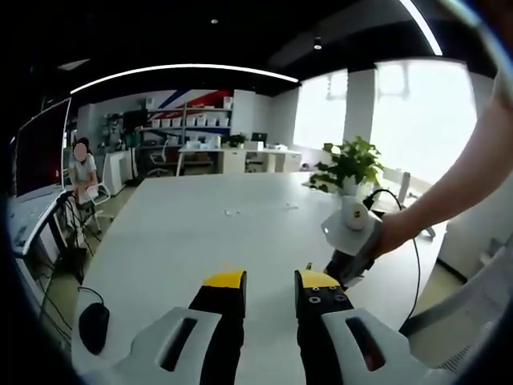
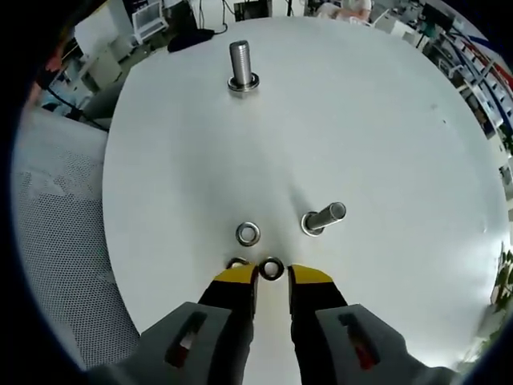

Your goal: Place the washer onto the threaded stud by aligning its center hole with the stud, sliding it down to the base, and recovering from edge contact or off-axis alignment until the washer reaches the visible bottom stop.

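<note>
So in the right gripper view our right gripper (image 2: 272, 277) was down low over the white surface (image 2: 385, 128), fingers (image 2: 236, 277) parted by a narrow gap and not clamped on anything. One washer (image 2: 272, 269) lay flat right in that gap at the fingertips, so close we couldn't tell whether the yellow pads were touching it. A second washer (image 2: 248, 233) lay flat just past it toward 11 o'clock, and the edge of a third ring (image 2: 237, 262) peeked out from behind the left fingertip, mostly hidden.

The threaded stud (image 2: 241, 64) stood upright well away at 12 o'clock near the far edge of the surface, with a ring-like collar around its base. A second bolt-like piece (image 2: 324, 218) sat near the washers toward 1 o'clock; from this angle we couldn't tell whether it was leaning or just looked that way through the lens. A mesh office chair (image 2: 56, 200) was at 9 o'clock beside the surface.

In the left gripper view our left gripper (image 1: 268, 285) was held up over the surface, fingers a moderate gap apart and empty. The right gripper showed up at 3 o'clock, held in a hand (image 1: 393, 233). A potted plant (image 1: 349, 164) sat behind it, and a black mouse (image 1: 94, 327) lay at 8 o'clock.
</note>
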Demonstrator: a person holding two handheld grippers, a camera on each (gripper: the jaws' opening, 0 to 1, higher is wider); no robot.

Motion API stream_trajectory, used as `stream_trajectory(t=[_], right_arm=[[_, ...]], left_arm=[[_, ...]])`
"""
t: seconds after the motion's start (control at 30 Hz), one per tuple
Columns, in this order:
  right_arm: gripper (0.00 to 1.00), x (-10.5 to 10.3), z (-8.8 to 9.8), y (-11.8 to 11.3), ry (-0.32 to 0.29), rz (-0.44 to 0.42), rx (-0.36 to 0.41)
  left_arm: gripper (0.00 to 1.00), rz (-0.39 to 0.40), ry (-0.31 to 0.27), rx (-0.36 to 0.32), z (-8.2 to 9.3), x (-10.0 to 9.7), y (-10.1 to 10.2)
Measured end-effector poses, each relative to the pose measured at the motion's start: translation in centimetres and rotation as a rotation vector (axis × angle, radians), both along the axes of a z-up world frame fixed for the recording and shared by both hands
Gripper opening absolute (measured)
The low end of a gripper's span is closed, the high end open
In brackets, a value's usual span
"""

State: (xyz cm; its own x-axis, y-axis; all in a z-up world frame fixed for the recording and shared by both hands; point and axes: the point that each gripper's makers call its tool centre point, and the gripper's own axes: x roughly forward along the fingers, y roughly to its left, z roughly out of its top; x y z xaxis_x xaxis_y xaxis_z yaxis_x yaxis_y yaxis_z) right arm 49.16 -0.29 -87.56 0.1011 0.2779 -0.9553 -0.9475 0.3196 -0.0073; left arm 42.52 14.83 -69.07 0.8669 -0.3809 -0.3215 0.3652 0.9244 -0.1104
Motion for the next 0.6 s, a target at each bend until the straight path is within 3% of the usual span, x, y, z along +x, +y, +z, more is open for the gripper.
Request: stream_trajectory(t=[0.33, 0.6], right_arm=[[0.15, 0.15, -0.06, -0.07, 0.018, 0.011, 0.003], [0.15, 0.22, -0.13, 0.00, 0.044, 0.033, -0.043]], left_arm=[[0.22, 0.001, 0.002, 0.000, -0.04, 0.03, 0.04], [0.22, 0.001, 0.008, 0.003, -0.16, 0.02, 0.06]])
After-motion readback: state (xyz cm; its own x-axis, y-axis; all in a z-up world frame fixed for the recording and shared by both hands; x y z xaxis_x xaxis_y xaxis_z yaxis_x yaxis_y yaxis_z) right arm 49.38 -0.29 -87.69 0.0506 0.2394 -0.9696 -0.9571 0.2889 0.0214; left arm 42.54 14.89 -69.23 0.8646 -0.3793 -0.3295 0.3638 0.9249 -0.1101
